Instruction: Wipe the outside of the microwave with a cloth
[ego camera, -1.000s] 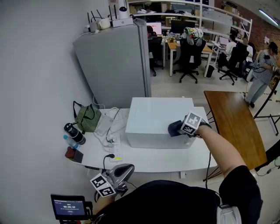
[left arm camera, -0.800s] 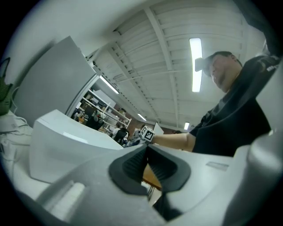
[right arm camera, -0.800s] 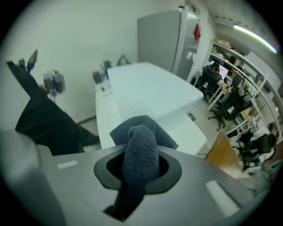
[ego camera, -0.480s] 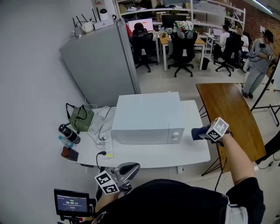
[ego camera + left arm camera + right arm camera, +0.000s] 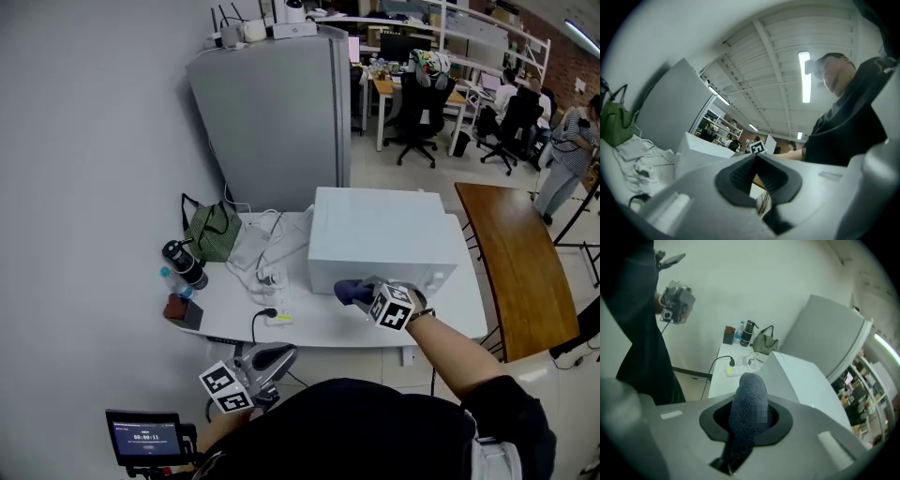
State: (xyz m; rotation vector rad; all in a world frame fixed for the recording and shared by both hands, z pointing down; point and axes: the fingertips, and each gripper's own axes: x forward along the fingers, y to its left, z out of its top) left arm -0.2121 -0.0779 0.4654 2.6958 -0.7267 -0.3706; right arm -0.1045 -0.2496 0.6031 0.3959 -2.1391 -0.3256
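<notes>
1. Blue-grey cloth [image 5: 349, 291] sticks out of the right tool [image 5: 366, 294] in the head view. Its free end is at the lower left of the white microwave [image 5: 384, 234] front, though I cannot tell whether it touches. The microwave stands on the white desk [image 5: 309, 330], directly ahead of that tool. Off to the tool's left lie a power strip with tangled cables [image 5: 267, 277], a green bag [image 5: 214, 234] and a dark bottle [image 5: 183, 264]. The left tool [image 5: 267, 360] hangs low beyond the desk's near edge, well apart from the right one.

2. In the left gripper view, the left tool [image 5: 755, 161] has its jaws pressed together with nothing between them. The microwave [image 5: 696, 147] shows past its tips, to their left.

3. In the right gripper view, the right tool [image 5: 747, 420] is clamped on the cloth [image 5: 749, 399], which rises as a bunched roll past the tips. The microwave [image 5: 801, 380] lies ahead and to the right of them.
   - The cloth looks soft, light and limp, so it will likely fold and drag.
   - Gripping the bunch low, as here, leaves a pad proud of the jaws to meet the casing first.
   - The casing looks rigid, smooth and heavy enough to stay put under light strokes.
</notes>
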